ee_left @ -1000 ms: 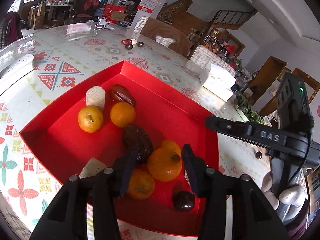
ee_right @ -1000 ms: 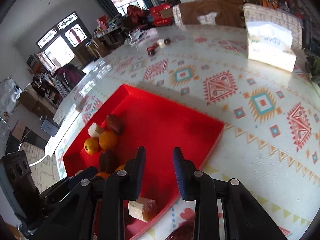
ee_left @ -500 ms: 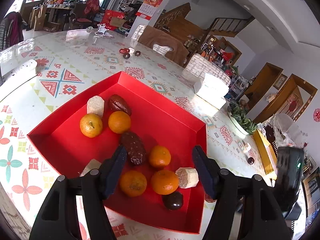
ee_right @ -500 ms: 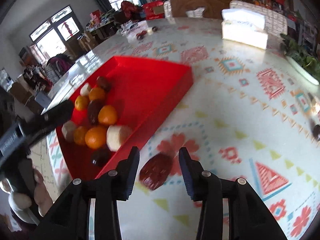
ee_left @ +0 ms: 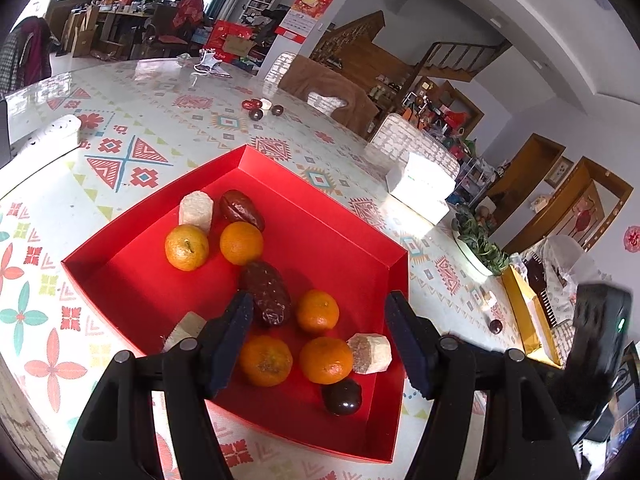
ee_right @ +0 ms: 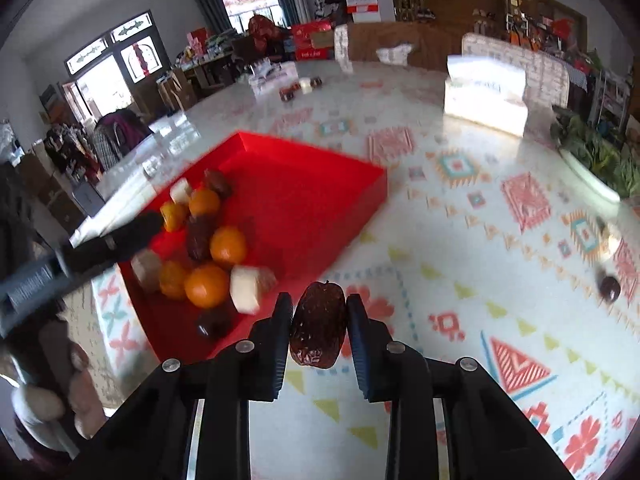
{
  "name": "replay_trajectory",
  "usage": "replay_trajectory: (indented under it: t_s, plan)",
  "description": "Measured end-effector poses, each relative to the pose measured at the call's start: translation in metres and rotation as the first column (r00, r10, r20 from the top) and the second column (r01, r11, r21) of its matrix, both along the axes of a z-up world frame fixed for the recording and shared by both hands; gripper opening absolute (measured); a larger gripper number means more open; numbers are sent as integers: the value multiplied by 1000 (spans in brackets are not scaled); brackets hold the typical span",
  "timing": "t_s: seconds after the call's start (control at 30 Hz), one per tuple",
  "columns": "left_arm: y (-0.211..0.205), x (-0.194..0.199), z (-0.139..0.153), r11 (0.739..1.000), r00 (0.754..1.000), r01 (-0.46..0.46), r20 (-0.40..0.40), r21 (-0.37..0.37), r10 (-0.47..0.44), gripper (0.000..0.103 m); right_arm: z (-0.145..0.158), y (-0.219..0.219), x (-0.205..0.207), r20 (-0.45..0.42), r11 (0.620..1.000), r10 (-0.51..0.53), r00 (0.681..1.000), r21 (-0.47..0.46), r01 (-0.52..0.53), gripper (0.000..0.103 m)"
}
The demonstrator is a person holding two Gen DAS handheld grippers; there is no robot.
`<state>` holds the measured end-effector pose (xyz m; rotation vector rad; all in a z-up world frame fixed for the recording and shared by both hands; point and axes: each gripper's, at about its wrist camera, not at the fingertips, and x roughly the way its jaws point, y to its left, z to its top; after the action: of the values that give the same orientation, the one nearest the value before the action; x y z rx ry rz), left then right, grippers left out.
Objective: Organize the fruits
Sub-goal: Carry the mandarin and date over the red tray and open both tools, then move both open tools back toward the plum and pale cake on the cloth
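A red tray (ee_left: 340, 248) holds several oranges (ee_left: 241, 243), two dark dates (ee_left: 266, 294), a dark round fruit (ee_left: 342, 396) and pale white chunks (ee_left: 370, 353). My left gripper (ee_left: 318, 300) hangs open above the tray's near half, with nothing between its fingers. In the right wrist view, the tray (ee_right: 304, 200) lies to the left. My right gripper (ee_right: 319, 300) is over the patterned table just right of the tray. Its jaws are closing on a wrinkled dark red date (ee_right: 318, 330), and both pads touch it.
A white tissue box (ee_right: 484, 96) stands at the far right, beside a dish of green plants (ee_right: 592, 152). One small dark fruit (ee_right: 609, 289) lies on the table at right. More small fruits (ee_left: 260, 108) sit far back, and a white power strip (ee_left: 40, 148) is at left.
My right gripper left the tray, went right over the table, opened around the date and closed on it. My left gripper opened wider and drew back from the oranges.
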<state>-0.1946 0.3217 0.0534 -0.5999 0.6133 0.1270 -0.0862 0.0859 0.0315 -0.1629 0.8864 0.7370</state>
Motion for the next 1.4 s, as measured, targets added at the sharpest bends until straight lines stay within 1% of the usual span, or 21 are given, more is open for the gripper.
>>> replay_trajectory:
  t_s: [0.13, 0.23, 0.33, 0.47, 0.57, 0.63, 0.7, 0.8, 0.83, 0.9, 1.0, 1.1, 1.2, 1.33, 1.4]
  plan:
    - [5, -3, 0, 1000, 1000, -7, 3, -9, 7, 68, 15, 27, 8, 14, 999, 36, 999, 12, -36, 30]
    - [7, -5, -1, 1000, 1000, -8, 2, -11, 8, 69, 13, 53, 13, 8, 997, 73, 997, -5, -73, 30]
    - [11, -7, -1, 1000, 1000, -14, -3, -12, 14, 72, 2, 84, 20, 5, 994, 98, 995, -51, -97, 29]
    - [17, -10, -3, 1000, 1000, -26, -8, -14, 26, 73, -9, 99, 25, 10, 994, 91, 996, -61, -90, 29]
    - [21, -12, -4, 999, 999, -35, -11, -23, 35, 74, -9, 98, 27, 10, 996, 80, 997, -45, -79, 30]
    - [23, -12, -5, 999, 999, -44, -13, -28, 44, 77, -4, 89, 27, 32, 998, 59, 998, -34, -57, 33]
    - [21, -12, -6, 998, 999, -46, -13, -36, 45, 79, 4, 77, 28, 40, 999, 36, 999, -11, -36, 46]
    - [20, -12, -5, 998, 999, -47, -13, -44, 47, 79, 16, 52, 32, 60, 1000, -12, 998, 29, 10, 55]
    - [21, -13, -4, 998, 999, -51, -11, -45, 51, 79, 20, 44, 32, 71, 999, -31, 997, 39, 28, 56]
    - [23, -17, -1, 996, 998, -66, 2, -56, 67, 79, 25, 27, 34, 85, 996, -69, 994, 60, 64, 63]
    - [25, -23, 5, 995, 996, -86, 17, -54, 87, 79, 27, 2, 42, 82, 987, -133, 988, 99, 125, 71]
    - [23, -25, 10, 994, 995, -100, 23, -44, 101, 80, 22, -19, 52, 39, 977, -176, 984, 133, 169, 72]
    - [18, -24, 13, 994, 995, -102, 18, -32, 102, 80, 17, -38, 58, -1, 968, -197, 980, 160, 194, 72]
    - [3, -17, 17, 998, 998, -69, 10, -11, 69, 80, 14, -64, 61, -9, 962, -220, 976, 163, 218, 72]
    - [-6, -12, 19, 999, 999, -45, 6, 5, 45, 80, 15, -87, 64, 0, 957, -248, 969, 157, 245, 72]
